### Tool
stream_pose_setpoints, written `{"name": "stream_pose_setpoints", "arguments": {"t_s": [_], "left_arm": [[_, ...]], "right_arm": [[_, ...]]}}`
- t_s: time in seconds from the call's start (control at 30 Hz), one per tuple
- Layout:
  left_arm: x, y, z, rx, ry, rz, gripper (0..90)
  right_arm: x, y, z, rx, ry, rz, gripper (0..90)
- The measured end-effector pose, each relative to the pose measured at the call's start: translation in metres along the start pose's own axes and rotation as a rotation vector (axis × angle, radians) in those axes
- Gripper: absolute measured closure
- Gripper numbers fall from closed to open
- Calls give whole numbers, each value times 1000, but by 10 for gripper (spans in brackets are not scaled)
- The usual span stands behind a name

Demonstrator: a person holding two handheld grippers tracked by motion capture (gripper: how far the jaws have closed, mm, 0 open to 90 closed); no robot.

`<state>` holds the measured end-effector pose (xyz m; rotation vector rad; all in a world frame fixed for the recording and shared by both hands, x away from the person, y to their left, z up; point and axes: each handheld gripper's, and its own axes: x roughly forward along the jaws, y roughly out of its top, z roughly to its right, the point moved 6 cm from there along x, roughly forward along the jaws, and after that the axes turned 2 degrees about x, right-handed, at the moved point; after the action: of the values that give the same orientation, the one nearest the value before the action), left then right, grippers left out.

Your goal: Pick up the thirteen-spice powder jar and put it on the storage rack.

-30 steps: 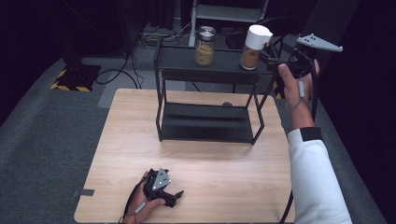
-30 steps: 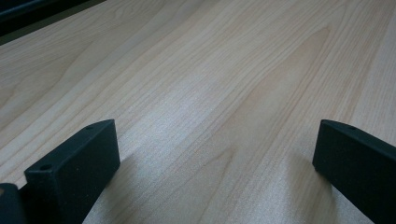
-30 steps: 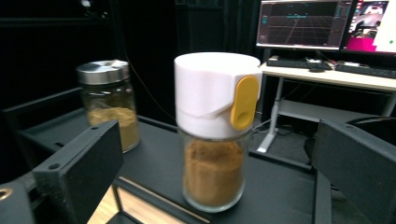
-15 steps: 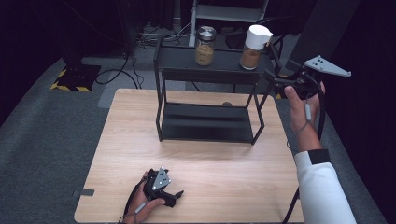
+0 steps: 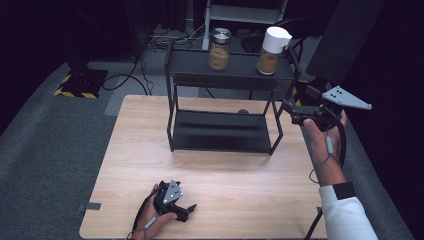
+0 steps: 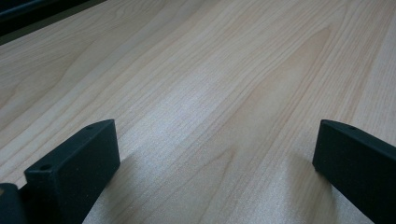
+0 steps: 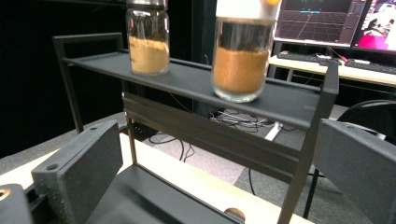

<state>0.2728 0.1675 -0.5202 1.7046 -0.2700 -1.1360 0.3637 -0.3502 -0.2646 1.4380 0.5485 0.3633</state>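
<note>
From the high view, a black two-tier metal rack (image 5: 225, 110) stands at the far middle of the wooden table (image 5: 125, 150). On its top shelf are two jars of brown powder: a glass jar with a metal lid (image 5: 219, 48) near the middle, and a white-capped jar (image 5: 271, 50) toward the right end, the two well apart from each other. The right gripper (image 5: 290, 107) hangs in the air just off the rack's right end, below the level of the top shelf and near the white-capped jar, held by a hand in a white sleeve. The left gripper (image 5: 189, 210) lies low at the near edge of the table, well apart from the rack.

The right gripper view gives what the overhead angle cannot: it looks up along the rack from its right end, with the white-capped jar closest and the metal-lidded jar farther down the shelf, both upright on the black slat. The powder fills roughly the lower half of each glass. This gripper's jaws stand wide apart and hold nothing. A small brown round object (image 7: 233, 214) rests on the table by the rack's corner post; what it is cannot be told. Lit monitors on a desk (image 7: 327, 60) show behind the rack.

The left gripper view faces only pale wood grain, with its jaws spread wide on either side and nothing between them.
</note>
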Motion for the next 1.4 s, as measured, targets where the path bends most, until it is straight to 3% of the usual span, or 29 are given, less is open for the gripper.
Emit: {"name": "stream_pose_setpoints", "arguments": {"t_s": [0.27, 0.6, 0.77, 1.4], "left_arm": [[0, 0, 0, 0, 0, 0, 3], [0, 0, 0, 0, 0, 0, 3], [0, 0, 0, -1, 2, 0, 3], [0, 0, 0, -1, 2, 0, 3]], "right_arm": [[-12, -21, -3, 8, 1, 17, 13], [-20, -44, -11, -31, 4, 7, 13], [-24, -55, -15, -26, 5, 6, 13], [-34, -102, -21, -16, 21, -76, 13]]}}
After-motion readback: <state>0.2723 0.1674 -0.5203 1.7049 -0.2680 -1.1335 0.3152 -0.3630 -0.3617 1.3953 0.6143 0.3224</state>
